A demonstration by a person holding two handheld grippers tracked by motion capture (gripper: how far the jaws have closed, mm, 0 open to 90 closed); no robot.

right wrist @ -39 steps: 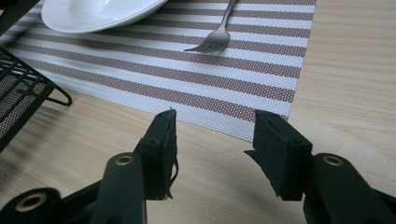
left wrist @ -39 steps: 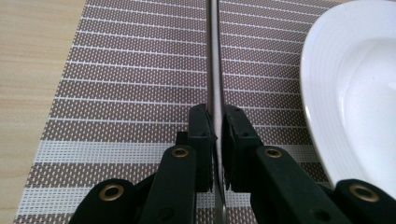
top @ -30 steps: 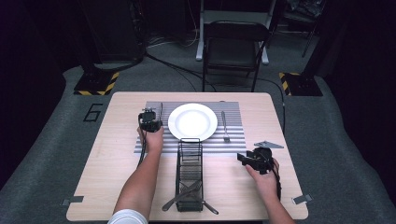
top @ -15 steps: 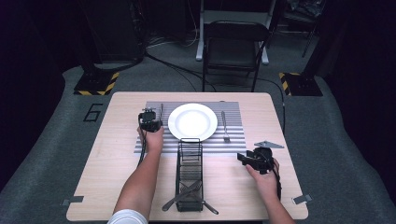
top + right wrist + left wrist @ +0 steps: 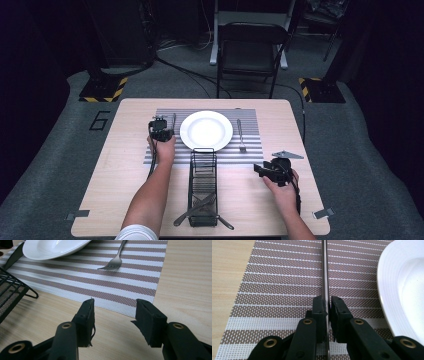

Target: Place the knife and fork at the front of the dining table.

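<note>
Striped brown-and-white woven placemat [image 5: 250, 145] at centre of the pale wooden counter [image 5: 110, 180], bearing a round white ceramic plate [image 5: 206, 130]. Left of the plate in the high view, a slim silver metal knife [image 5: 325, 277] flat on the mat, clamped edge-on between the pads of the left hand-held gripper [image 5: 326, 307], just beside the plate rim. Right hand-held gripper [image 5: 113, 315] at lower right of the high view, jaws apart around nothing, over bare wood. Silver metal fork [image 5: 116, 258] right of the plate. Black wire cutlery rack [image 5: 202, 187] at lower centre.
</note>
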